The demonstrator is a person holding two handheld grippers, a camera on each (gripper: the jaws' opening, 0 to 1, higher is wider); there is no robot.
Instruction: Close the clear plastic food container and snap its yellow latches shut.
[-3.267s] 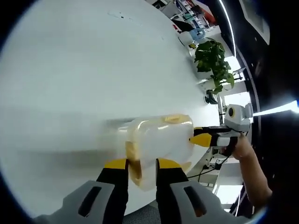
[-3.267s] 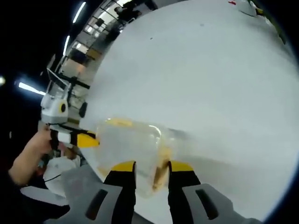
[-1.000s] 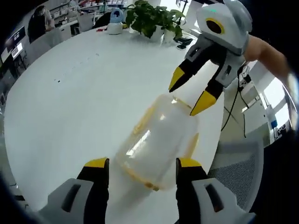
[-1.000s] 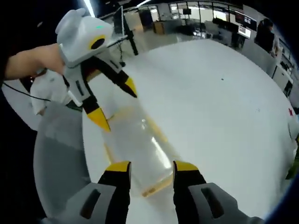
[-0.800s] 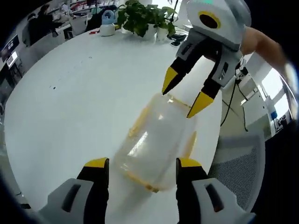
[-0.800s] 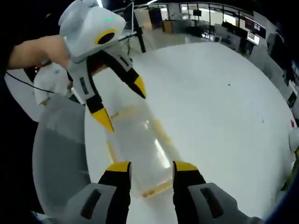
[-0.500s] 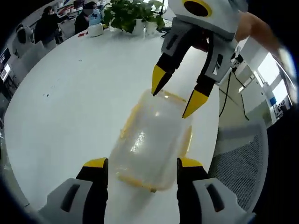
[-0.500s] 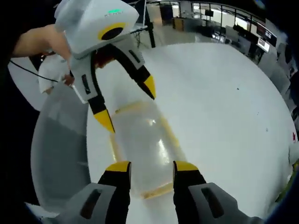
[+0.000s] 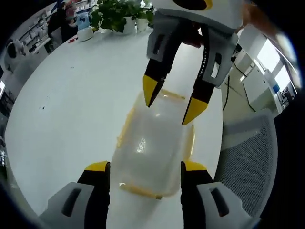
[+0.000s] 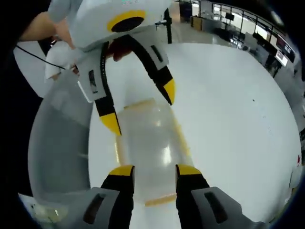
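— What's around the container (image 9: 153,145)?

— It lies on the white table (image 9: 71,100), lid on, yellow trim (image 9: 139,190) along the edges. In the left gripper view a potted plant (image 9: 116,14) and a blue-topped bottle (image 9: 84,21) stand at eleven o'clock, a grey mesh chair (image 9: 248,157) at three.

— And the grippers?

— The left gripper (image 9: 144,168) stands spread wide at one end of the box, gripping nothing. The right gripper (image 10: 153,171), equally spread, straddles the other end, empty too; each faces the other across the lid.

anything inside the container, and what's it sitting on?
The container looks empty through its clear lid; glare hides part of the inside. It rests on the white table. Both grippers, left and right, straddle its ends.
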